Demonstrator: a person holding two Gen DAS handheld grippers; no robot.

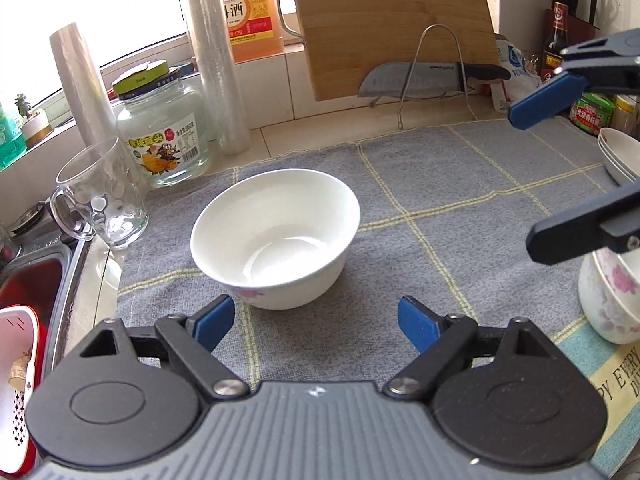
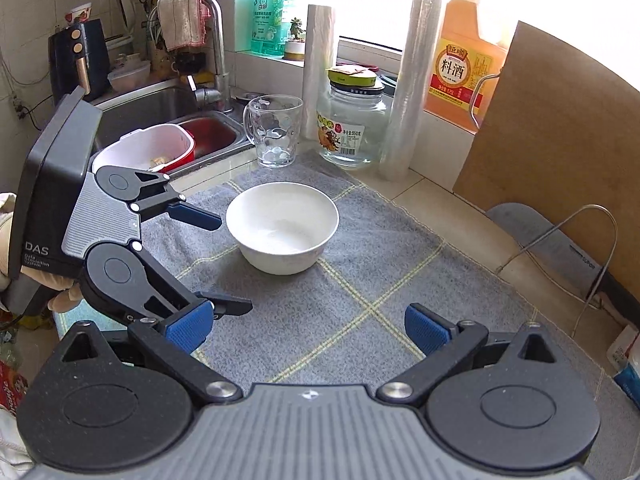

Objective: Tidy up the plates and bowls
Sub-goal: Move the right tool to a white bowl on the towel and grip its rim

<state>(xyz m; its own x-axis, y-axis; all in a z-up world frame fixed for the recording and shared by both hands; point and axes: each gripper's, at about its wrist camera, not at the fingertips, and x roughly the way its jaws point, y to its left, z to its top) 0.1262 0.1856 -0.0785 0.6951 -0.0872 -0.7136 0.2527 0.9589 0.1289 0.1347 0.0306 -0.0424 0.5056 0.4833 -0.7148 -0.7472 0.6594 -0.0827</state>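
Left hand-held gripper (image 1: 316, 322) was released, jaws spread wide, nothing between them. White bowl (image 1: 276, 236) sat upright at frame centre in the left wrist view, just beyond the blue pads (image 1: 216, 322), not touching either. It rested on the grey checked cloth (image 1: 460, 184) covering the bench (image 1: 320, 130).

Right hand-held gripper (image 2: 308, 326) was also released and empty. It showed in the left wrist view at the right edge, jaws wide apart, above the cloth. In the right wrist view the same bowl (image 2: 282, 226) sat mid-frame, well apart from the right fingers; the left hand-held gripper (image 2: 224, 260) was at the left, open beside the bowl, near but not in contact.

Floral bowls (image 1: 610, 296) stood nested at the lower right edge of the left wrist view, partly hidden by the right gripper's finger. Stacked white dishes (image 1: 618, 156) sat above them at the right edge, cropped; count unclear.

Glass mug (image 1: 100, 200) and glass jar (image 1: 164, 136) stood at the left, just off the cloth. Cutting board (image 1: 392, 24) leaned against the wall at the top, cleaver (image 1: 416, 80) in a wire rack below it.
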